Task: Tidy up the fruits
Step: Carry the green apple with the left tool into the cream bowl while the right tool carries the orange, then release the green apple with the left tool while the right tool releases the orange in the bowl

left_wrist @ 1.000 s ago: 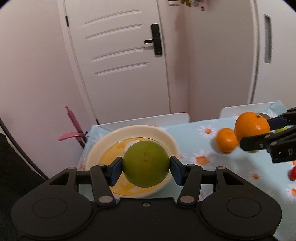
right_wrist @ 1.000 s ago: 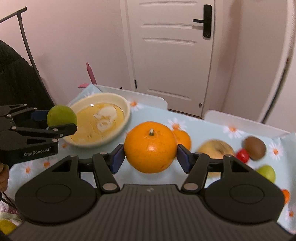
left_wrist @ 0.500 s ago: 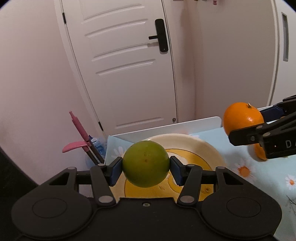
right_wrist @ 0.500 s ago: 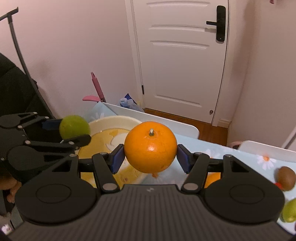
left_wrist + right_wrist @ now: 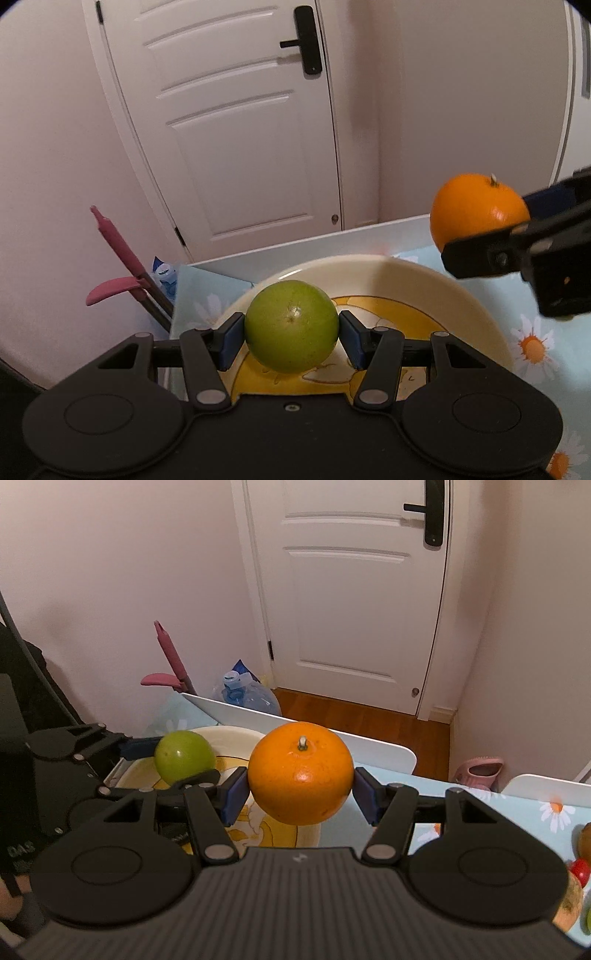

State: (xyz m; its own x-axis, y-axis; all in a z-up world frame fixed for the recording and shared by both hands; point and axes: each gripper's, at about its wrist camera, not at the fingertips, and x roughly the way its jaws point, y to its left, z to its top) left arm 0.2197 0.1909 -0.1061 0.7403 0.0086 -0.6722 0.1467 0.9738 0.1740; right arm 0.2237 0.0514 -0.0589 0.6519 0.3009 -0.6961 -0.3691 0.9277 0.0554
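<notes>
My left gripper (image 5: 291, 336) is shut on a round green fruit (image 5: 291, 325) and holds it above the near-left part of a cream bowl (image 5: 476, 295) with a yellow pattern inside. My right gripper (image 5: 300, 794) is shut on a large orange (image 5: 300, 771) and holds it above the bowl's right side (image 5: 306, 834). In the left wrist view the orange (image 5: 476, 216) hangs over the bowl's far right rim. In the right wrist view the green fruit (image 5: 184, 755) sits to the left of the orange.
The table has a light blue daisy cloth (image 5: 535, 339). White chair backs (image 5: 369, 747) stand behind it. A pink-handled tool (image 5: 118, 251) and a water jug (image 5: 247, 694) stand by the wall, before a white door (image 5: 351, 590). Other fruit (image 5: 580, 871) lies at the right.
Both grippers have moved left and forward over the bowl, each still holding its fruit. The bowl now lies right under them, and the loose fruit has slid out to the right.
</notes>
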